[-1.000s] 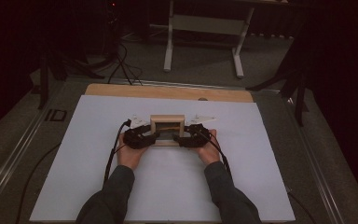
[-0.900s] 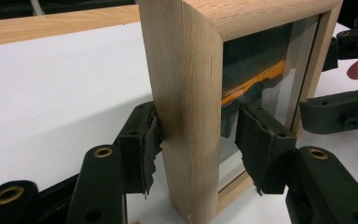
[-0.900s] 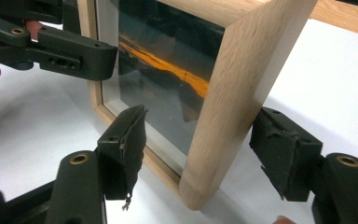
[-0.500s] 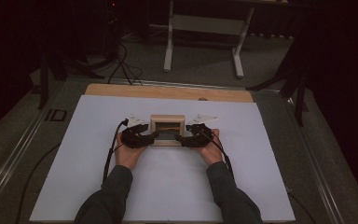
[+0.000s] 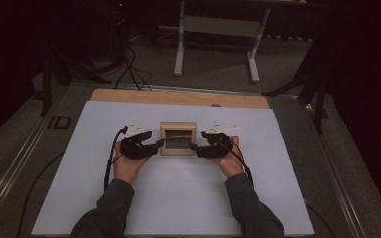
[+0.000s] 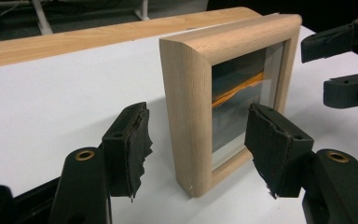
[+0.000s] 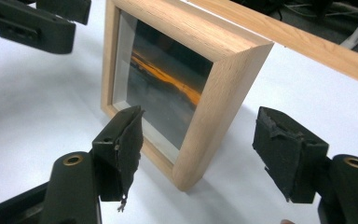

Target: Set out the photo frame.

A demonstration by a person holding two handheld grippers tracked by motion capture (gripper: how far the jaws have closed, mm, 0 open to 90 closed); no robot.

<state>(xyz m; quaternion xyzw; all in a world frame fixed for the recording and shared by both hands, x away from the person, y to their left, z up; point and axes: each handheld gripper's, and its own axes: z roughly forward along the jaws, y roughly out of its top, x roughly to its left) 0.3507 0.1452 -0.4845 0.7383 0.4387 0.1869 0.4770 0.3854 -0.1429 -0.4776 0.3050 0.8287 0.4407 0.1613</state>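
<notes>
White sheeting covers the table, and a small wooden picture frame stands upright near its middle, apparently set there to stand by itself. Left gripper and right gripper flank the frame's side edges, both released; the left's jaws have just been opening, straddling an edge without pressing.

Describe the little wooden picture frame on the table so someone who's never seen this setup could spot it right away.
Find the white table with a wooden strip along its far edge. Near its middle, between the person's two black tools, stands the frame: small, square, pale wood, upright. Its glass shows a dark picture crossed by an orange streak.
</notes>
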